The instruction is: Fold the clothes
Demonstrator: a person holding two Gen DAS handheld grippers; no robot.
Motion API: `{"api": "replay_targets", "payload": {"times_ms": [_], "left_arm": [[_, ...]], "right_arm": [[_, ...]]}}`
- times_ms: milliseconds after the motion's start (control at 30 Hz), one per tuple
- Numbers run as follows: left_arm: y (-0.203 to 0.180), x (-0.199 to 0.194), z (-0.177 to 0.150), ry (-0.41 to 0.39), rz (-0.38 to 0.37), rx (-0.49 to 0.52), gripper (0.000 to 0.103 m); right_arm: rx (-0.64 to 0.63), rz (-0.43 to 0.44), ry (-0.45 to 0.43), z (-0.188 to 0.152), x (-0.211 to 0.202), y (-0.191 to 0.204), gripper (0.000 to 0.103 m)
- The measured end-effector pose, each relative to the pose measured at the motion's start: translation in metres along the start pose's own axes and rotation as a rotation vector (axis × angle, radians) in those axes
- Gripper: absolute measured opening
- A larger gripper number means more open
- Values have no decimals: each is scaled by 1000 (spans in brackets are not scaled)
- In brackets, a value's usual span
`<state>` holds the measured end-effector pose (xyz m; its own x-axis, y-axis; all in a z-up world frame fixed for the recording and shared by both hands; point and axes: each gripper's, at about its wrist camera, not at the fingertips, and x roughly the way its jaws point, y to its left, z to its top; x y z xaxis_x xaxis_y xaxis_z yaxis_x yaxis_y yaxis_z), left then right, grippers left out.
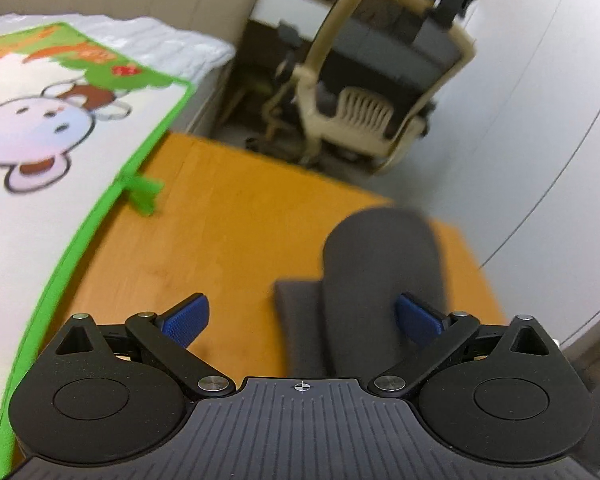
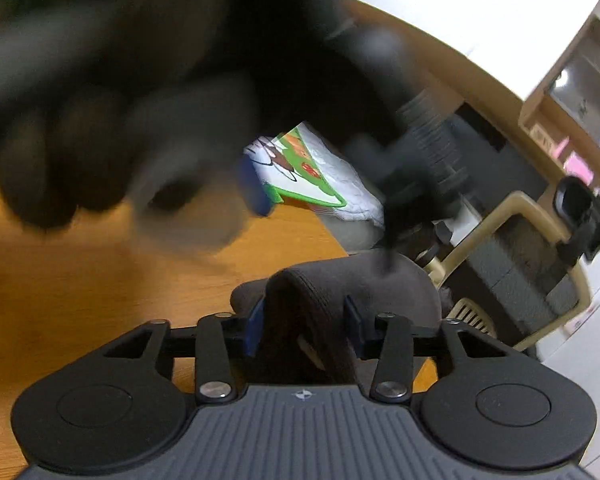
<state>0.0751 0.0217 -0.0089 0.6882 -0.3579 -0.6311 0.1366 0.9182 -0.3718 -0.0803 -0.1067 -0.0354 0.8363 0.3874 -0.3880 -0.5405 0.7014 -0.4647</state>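
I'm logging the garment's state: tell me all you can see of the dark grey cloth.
The dark grey cloth looks soft and matte, like knit fabric. It is bunched into a rounded fold on the orange wooden table, near its far edge. The right gripper is shut on a fold; the left gripper is open around it.

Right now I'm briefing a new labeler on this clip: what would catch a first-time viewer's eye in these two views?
Probably the cartoon-print mat with its bright green border, lying left of the left gripper on the orange wooden table. Next, the dark grey garment bunched between the right gripper's blue fingers. A blurred black gloved hand fills the upper left of the right wrist view.
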Motion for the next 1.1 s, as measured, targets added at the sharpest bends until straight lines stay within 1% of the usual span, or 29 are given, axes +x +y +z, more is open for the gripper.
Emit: {"api": "replay_targets", "payload": {"times_ms": [33, 100, 233, 267, 333, 367, 433, 533, 567, 600, 633, 667, 700, 767, 800, 833, 867, 900, 933, 967, 1033, 1100], "left_arm": [[4, 2, -2, 6, -8, -18, 103], [13, 7, -7, 17, -27, -56, 103], [8, 9, -7, 13, -24, -23, 103], [9, 11, -8, 15, -27, -28, 103], [13, 13, -12, 21, -41, -54, 103], [13, 13, -15, 15, -42, -56, 103], [12, 12, -18, 4, -40, -58, 103], [11, 11, -20, -13, -37, -54, 103], [11, 11, -21, -22, -37, -49, 103], [10, 11, -23, -31, -36, -44, 103], [10, 11, -24, -40, -35, -39, 103], [10, 11, -24, -45, -36, -37, 103], [10, 11, -25, -50, -37, -34, 103], [10, 11, -26, -59, -39, -30, 103], [10, 11, -27, -64, -40, -28, 103], [10, 11, -28, -69, -41, -26, 103], [10, 11, -28, -74, -43, -24, 103], [10, 11, -29, -79, -44, -22, 103], [10, 11, -29, -84, -45, -20, 103], [10, 11, -30, -88, -46, -18, 103], [10, 11, -31, -97, -50, -14, 103], [10, 11, -32, -105, -55, -13, 103]], "right_arm": [[57, 19, -2, -1, -2, -10, 52], [170, 57, -7, -2, -6, -31, 69], [397, 134, -17, -5, -15, -72, 69], [454, 153, -20, -5, -17, -82, 68], [567, 191, -25, -7, -21, -102, 62], [623, 186, -29, -7, -20, -114, 60], [719, 181, -35, -9, -9, -134, 60], [896, 273, -8, -14, 27, -161, 61], [931, 296, 35, -17, 43, -163, 64], [954, 313, 92, -21, 62, -161, 67], [976, 331, 150, -25, 80, -159, 67], [967, 326, 171, -28, 91, -155, 67], [943, 310, 176, -31, 99, -149, 70], [909, 292, 183, -29, 102, -145, 74], [895, 285, 185, -26, 100, -143, 78], [873, 274, 182, -24, 97, -142, 80], [852, 264, 171, -22, 91, -140, 84], [832, 256, 156, -21, 84, -137, 93], [818, 254, 130, -21, 74, -137, 100], [814, 247, 103, -22, 62, -137, 103], [816, 221, 57, -23, 40, -138, 103], [831, 170, 31, -28, 29, -140, 103]]}}
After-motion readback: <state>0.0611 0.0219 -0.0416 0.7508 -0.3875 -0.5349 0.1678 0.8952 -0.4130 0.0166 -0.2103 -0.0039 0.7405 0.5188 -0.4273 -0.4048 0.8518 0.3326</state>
